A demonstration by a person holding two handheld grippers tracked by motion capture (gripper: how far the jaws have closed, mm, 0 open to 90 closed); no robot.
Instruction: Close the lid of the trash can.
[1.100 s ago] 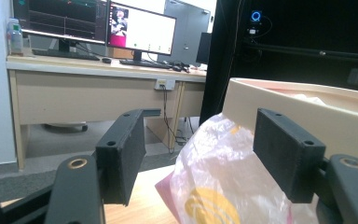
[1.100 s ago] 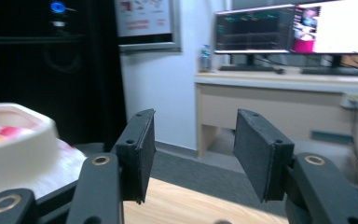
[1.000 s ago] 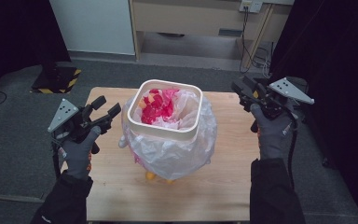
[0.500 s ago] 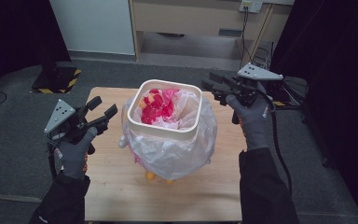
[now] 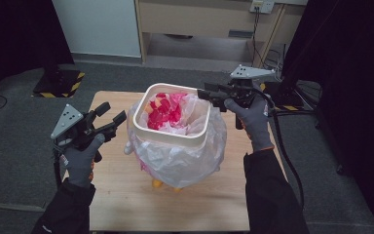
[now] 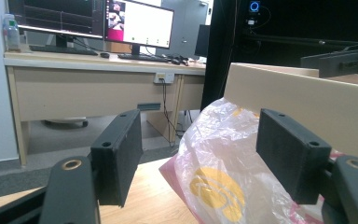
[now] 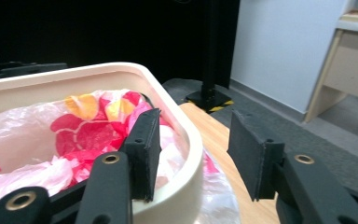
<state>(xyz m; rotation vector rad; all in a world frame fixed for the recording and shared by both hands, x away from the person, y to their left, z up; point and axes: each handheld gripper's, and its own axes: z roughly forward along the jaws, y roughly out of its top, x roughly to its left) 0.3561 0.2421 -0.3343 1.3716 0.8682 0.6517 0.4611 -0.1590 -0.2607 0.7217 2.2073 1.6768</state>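
A cream bin [image 5: 168, 135] stands mid-table, lined with a thin white plastic bag [image 5: 185, 161] printed in red, pink and yellow; the bag hangs down over the bin's outside. My right gripper [image 5: 202, 92] is open at the bin's far right rim. In the right gripper view [image 7: 193, 140] one jaw sits inside the bin over the bag [image 7: 93, 135] and the other outside, with the rim [image 7: 177, 126] between them. My left gripper [image 5: 112, 112] hovers open just left of the bin. Its view [image 6: 200, 154] looks at the hanging bag [image 6: 223, 172] and the bin wall [image 6: 307, 107].
The wooden table [image 5: 126, 204] has bare room in front of the bin and to both sides. A cable [image 5: 285, 151] trails from the right gripper off the right edge. A desk [image 5: 195, 19] stands behind, with monitors [image 6: 140, 23] on it.
My right gripper has swung left from the table's right side to the bin's far right rim. The left gripper has barely shifted. The bin and bag have stayed put.
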